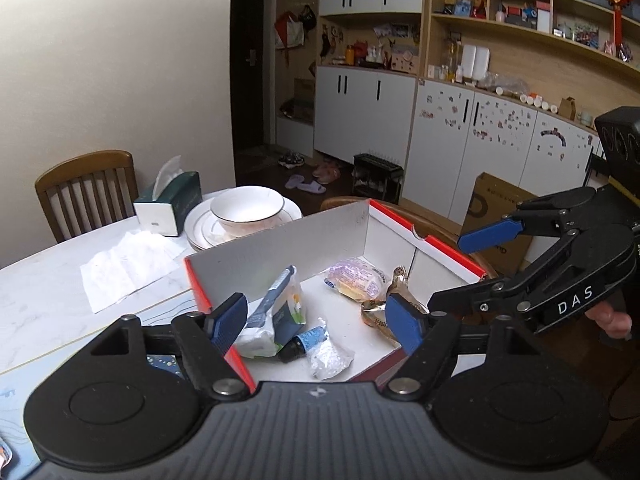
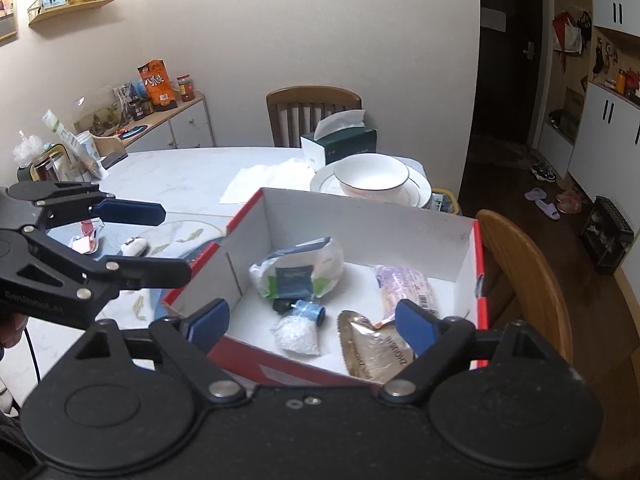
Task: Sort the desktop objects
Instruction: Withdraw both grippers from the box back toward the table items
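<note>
A red cardboard box with white inner walls [image 1: 280, 256] [image 2: 360, 232] stands on the table. In it lie a white and blue pouch [image 1: 272, 316] [image 2: 298, 272], a small dark bottle with a blue label [image 1: 304, 342] [image 2: 300, 309], a clear bag of white beads [image 1: 330, 360] [image 2: 296, 334], a wrapped bun [image 1: 356, 280] [image 2: 406, 288] and a gold foil packet [image 1: 400, 284] [image 2: 372, 350]. My left gripper [image 1: 316, 324] [image 2: 160, 240] is open and empty over the box's near edge. My right gripper [image 2: 312, 326] [image 1: 448, 268] is open and empty over the box's other side.
A bowl on stacked plates [image 1: 246, 210] [image 2: 372, 178], a tissue box [image 1: 170, 204] [image 2: 340, 140] and a paper sheet [image 1: 128, 268] lie behind the box. A white earbud case [image 2: 134, 246] and a red-white packet [image 2: 86, 238] lie on a placemat. Wooden chairs [image 2: 528, 280] surround the table.
</note>
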A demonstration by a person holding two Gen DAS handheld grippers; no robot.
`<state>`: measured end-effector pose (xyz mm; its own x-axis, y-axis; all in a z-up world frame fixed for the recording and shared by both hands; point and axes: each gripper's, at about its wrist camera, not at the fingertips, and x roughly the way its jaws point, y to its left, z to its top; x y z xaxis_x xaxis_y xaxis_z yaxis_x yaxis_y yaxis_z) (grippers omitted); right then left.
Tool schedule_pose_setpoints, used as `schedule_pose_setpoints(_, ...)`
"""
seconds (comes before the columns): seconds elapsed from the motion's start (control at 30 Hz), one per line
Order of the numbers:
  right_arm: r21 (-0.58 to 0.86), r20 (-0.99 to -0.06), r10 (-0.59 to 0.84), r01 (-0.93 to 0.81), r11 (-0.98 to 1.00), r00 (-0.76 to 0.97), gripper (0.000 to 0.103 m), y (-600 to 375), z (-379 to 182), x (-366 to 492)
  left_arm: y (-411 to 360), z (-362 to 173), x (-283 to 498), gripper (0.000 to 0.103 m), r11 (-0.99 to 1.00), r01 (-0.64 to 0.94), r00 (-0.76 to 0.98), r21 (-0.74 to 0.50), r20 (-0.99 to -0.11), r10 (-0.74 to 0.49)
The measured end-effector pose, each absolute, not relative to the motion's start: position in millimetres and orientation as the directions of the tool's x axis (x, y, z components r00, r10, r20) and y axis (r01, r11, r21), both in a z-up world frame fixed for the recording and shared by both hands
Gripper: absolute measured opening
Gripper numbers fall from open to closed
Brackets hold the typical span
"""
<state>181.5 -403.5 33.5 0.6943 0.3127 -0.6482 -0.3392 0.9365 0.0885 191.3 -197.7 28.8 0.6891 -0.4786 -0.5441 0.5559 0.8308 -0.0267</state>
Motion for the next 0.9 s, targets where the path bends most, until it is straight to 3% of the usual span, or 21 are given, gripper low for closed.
schedule_pose_setpoints(0.27,0.094,-0.634,0.303,-0.318,0.943,0.711,0.101,-379,34,172,-160,32,181,0.076,0.848,0.529,0.72,-0.041,-0.507,-0.474)
schedule_pose_setpoints(0.63,0.111,-0.641,0.277,-0.271,0.956,0.715,0.103,-326,35,166,-92,31,182,0.092,0.853,0.516,0.734,-0.074,-0.475,-0.485)
schedule_pose_setpoints(0.7,0.109,-0.643,0.272,-0.266,0.958,0.716,0.103,-314,35,165,-81,32,182,0.1,0.854,0.516,0.736,-0.074,-0.471,-0.485)
schedule_pose_setpoints(0.9,0.106,-0.644,0.265,-0.26,0.96,0.718,0.103,-278,38,167,-44,29,183,0.103,0.855,0.509,0.737,-0.095,-0.465,-0.49)
